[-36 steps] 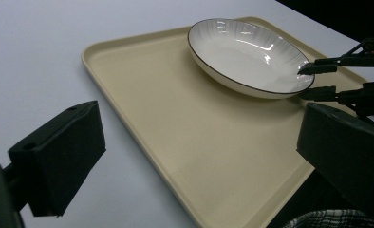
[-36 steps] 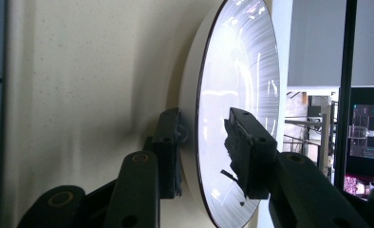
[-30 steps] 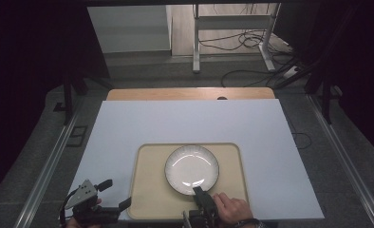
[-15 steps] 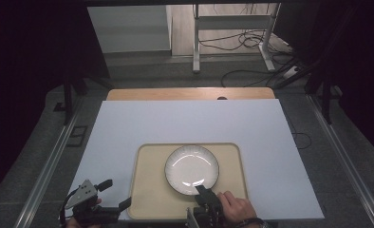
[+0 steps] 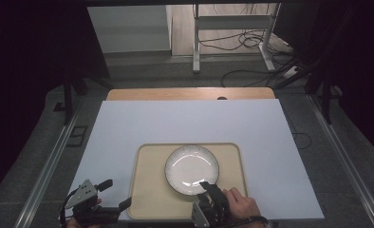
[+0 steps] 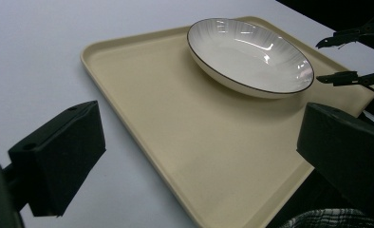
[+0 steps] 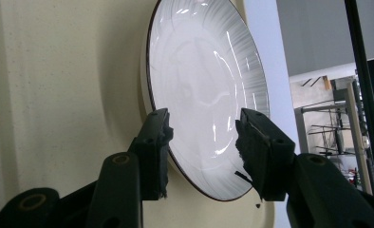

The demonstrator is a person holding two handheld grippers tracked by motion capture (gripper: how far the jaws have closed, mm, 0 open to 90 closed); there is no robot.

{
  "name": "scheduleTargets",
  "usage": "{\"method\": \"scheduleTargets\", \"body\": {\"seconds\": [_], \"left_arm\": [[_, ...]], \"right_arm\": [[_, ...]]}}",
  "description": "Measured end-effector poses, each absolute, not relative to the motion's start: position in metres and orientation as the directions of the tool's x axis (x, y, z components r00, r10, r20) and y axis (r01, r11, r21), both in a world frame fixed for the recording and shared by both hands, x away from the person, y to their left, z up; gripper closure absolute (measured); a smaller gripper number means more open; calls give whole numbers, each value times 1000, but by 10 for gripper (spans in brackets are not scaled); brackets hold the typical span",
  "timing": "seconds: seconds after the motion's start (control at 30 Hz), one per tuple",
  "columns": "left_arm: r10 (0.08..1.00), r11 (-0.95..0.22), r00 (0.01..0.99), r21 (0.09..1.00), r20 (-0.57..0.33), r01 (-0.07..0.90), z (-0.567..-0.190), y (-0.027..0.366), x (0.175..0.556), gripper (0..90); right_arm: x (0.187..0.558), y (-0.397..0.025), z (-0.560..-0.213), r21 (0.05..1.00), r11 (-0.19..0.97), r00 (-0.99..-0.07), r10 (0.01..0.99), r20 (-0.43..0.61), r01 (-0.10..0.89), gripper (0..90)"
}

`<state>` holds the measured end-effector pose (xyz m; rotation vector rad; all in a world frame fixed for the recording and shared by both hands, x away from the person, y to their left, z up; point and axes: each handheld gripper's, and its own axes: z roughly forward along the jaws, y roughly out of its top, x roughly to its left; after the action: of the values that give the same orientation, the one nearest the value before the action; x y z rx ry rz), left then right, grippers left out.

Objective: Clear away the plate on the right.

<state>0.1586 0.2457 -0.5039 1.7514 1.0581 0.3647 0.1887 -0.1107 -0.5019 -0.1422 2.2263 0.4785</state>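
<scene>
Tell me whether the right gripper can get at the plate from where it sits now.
Probably yes. The right gripper is open with its jaws straddling the near rim of the plate, one jaw under the rim and one over the inside. Nothing else lies on the tray to block it.

Looking down from above onto the tabletop [image 5: 185, 123]; two low, close views from opposite sides, sharing tray [image 6: 185, 142] and plate [image 7: 209, 95].
</scene>
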Motion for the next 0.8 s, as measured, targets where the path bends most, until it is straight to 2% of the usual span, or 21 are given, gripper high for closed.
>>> {"method": "scheduleTargets", "body": {"seconds": [0.8], "left_arm": [[790, -103, 571, 869, -225, 484, -504, 246, 159, 17]], "right_arm": [[203, -132, -489, 431, 892, -721, 206, -662, -141, 469]]}}
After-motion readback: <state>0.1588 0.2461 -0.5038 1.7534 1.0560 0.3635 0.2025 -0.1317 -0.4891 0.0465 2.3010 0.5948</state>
